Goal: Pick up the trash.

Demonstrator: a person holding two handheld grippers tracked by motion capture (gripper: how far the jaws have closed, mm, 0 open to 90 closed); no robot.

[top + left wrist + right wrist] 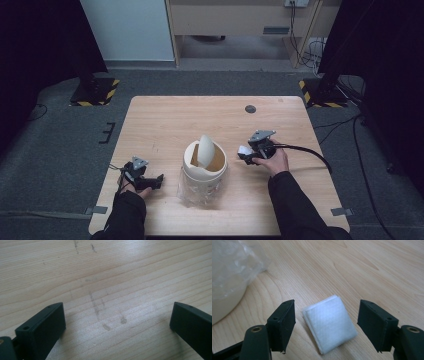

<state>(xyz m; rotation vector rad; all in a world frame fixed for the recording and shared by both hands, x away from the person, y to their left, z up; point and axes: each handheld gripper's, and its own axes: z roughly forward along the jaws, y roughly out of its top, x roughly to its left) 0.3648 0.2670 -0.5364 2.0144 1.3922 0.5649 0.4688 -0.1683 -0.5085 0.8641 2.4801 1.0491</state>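
While the right gripper (325,323) is held with jaws apart around the folded white pad (329,323), at 3 o'clock of the bin (205,167), nothing is clamped. Left gripper (117,322) is spread over bare table (112,270). If closed off-centre, the pad may be pushed aside.

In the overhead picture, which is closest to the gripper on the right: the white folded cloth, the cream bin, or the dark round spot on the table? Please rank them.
From the right gripper:
1. White folded cloth, at its jaws.
2. Cream bin, beside it toward the table's middle.
3. Dark round spot, near the far edge.

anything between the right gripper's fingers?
Yes: a folded white tissue lies flat on the table between the open right gripper fingers, untouched, per the right gripper view.
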